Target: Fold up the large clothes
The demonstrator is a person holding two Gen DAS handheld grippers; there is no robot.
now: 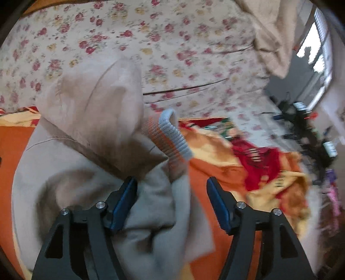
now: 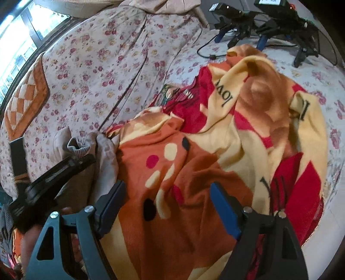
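A beige garment [image 1: 97,120] with a grey ribbed cuff [image 1: 174,137] lies bunched on an orange, yellow and red blanket [image 1: 226,189]. My left gripper [image 1: 170,179] stands open over it; a fold of the beige cloth lies between the blue pads, which do not press on it. In the right wrist view the same garment [image 2: 105,155] is at the left edge of the blanket [image 2: 194,161], with one of the left gripper's black fingers [image 2: 64,168] over it. My right gripper [image 2: 167,184] hangs open above the blanket, with nothing between its pads.
A floral sheet [image 1: 172,43] covers the bed behind the blanket. More beige cloth [image 1: 273,32] lies at the far end. Black devices with cables [image 2: 237,17] stand on the bed's far right. A checked cushion [image 2: 23,101] and a window [image 2: 17,38] are at the left.
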